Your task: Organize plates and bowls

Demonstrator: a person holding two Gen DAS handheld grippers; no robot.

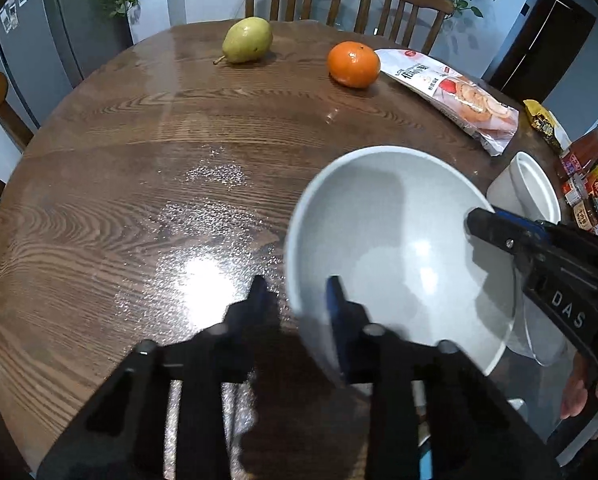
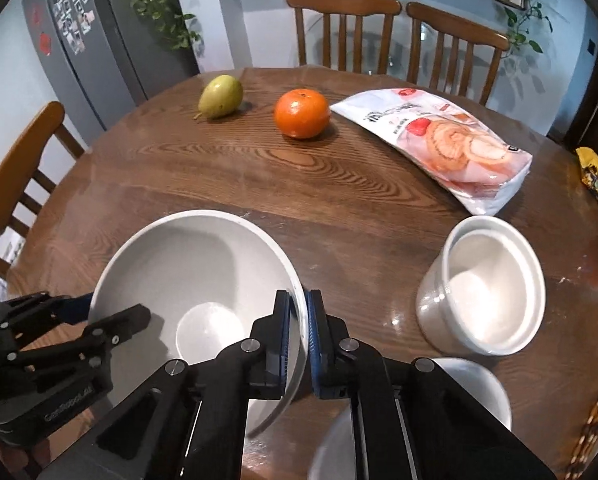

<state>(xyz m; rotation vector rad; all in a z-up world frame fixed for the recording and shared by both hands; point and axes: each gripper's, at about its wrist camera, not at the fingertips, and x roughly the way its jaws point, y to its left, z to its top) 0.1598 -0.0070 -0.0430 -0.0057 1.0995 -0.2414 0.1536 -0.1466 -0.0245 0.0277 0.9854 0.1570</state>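
Two claws, left claw [image 1: 299, 292] and right claw [image 2: 297, 312], both clamped on one white bowl's [image 2: 203, 256] rim, one pear [image 2: 221, 97], one orange [image 2: 302, 113]

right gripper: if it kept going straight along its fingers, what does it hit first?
Nothing to travel through: the right gripper is already shut on the rim of the grey bowl, one finger inside, one outside. Pushed further, it would likely ride down the bowl's wall to the wooden table; depth is unclear.
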